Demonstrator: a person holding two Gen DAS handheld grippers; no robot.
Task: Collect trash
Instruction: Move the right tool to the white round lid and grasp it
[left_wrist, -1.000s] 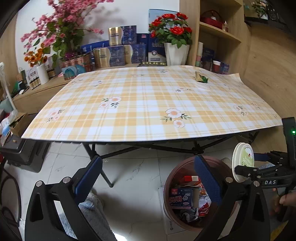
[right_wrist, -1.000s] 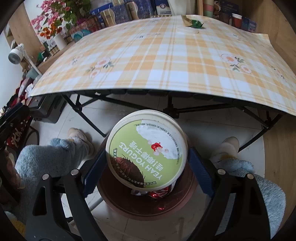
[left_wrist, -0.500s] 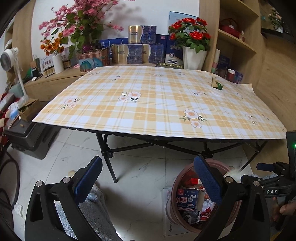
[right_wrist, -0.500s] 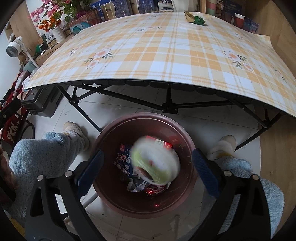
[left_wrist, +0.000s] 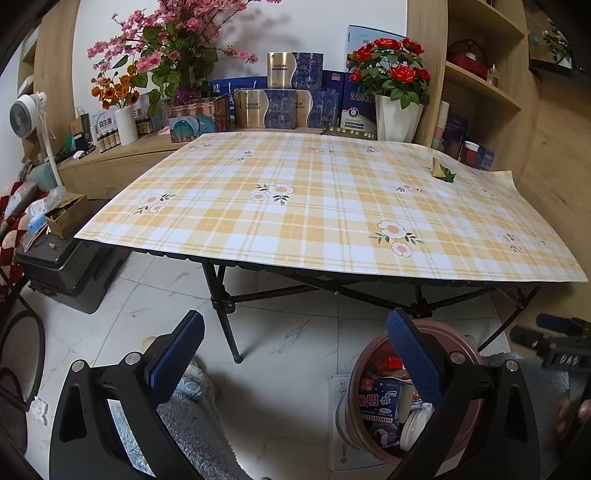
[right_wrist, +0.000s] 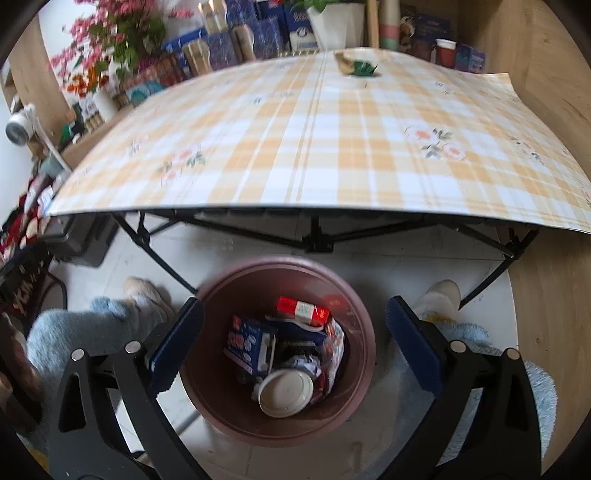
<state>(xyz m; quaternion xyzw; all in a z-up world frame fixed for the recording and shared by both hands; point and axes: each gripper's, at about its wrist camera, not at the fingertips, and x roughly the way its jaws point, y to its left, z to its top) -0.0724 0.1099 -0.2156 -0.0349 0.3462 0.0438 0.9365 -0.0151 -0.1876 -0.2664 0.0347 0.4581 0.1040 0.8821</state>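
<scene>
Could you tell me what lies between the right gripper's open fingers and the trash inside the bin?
Nothing: in the right wrist view the right gripper stands open above the bin, with only air down to the yogurt cup.

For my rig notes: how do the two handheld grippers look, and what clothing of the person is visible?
Both the left gripper and right gripper have black angular fingers with silver screws and blue ribbed pads. The right one shows white "DAS" lettering in the left wrist view. Fluffy light-blue trousers and cream slippers are worn.
</scene>
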